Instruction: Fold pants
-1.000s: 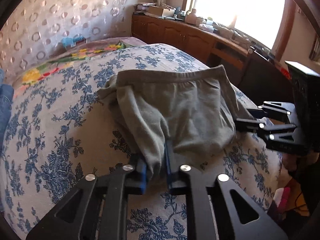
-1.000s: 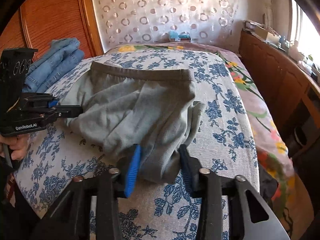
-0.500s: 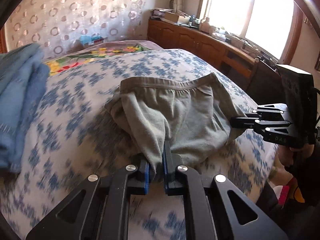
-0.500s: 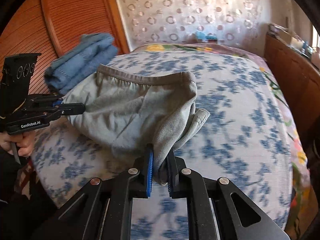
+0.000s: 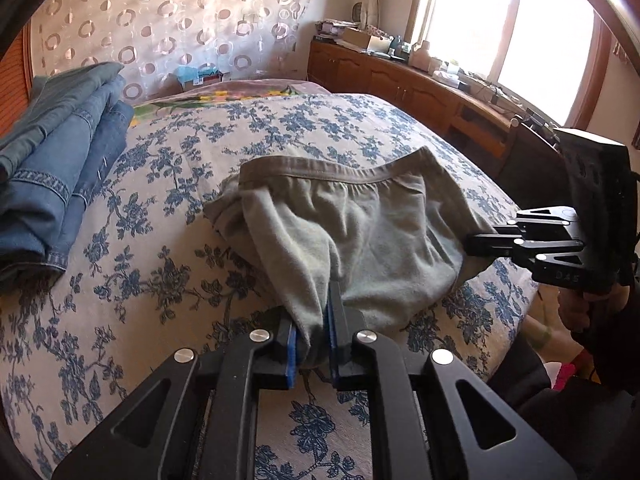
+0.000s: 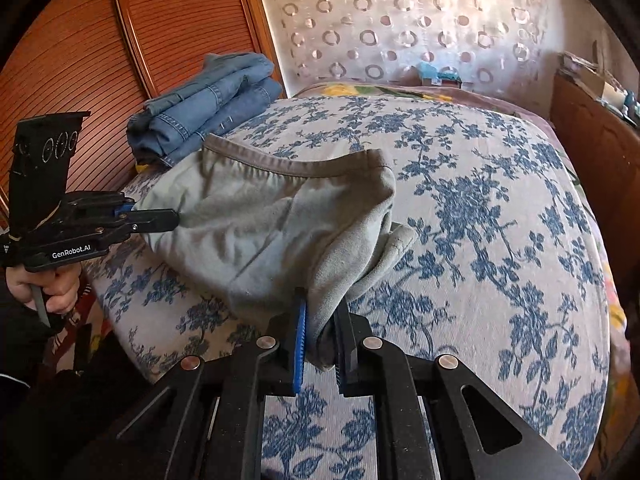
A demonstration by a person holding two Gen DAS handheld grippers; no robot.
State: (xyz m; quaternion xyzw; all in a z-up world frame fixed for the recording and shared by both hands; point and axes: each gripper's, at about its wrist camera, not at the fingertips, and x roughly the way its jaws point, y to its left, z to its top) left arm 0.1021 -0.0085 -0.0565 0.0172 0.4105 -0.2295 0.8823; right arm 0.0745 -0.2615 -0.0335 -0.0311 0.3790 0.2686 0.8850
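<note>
A folded pair of grey pants (image 5: pixel 360 224) with an elastic waistband hangs between both grippers above the blue-flowered bedspread (image 5: pixel 160 280). My left gripper (image 5: pixel 314 344) is shut on the near left corner of the pants. My right gripper (image 6: pixel 320 344) is shut on the near right corner of the pants (image 6: pixel 260 220). The pants are lifted and stretched, the waistband on the far side. The right gripper (image 5: pixel 476 242) also shows in the left wrist view, and the left gripper (image 6: pixel 172 216) in the right wrist view.
A stack of folded blue jeans (image 5: pixel 52 168) lies at the bed's left side, also in the right wrist view (image 6: pixel 208 100). A wooden cabinet (image 5: pixel 420 88) under the window runs along the right. A wooden wardrobe (image 6: pixel 100 60) stands behind the jeans.
The right gripper has closed on the pants. Both grippers have lifted the pants off the bed and carried them left, towards the jeans stack.
</note>
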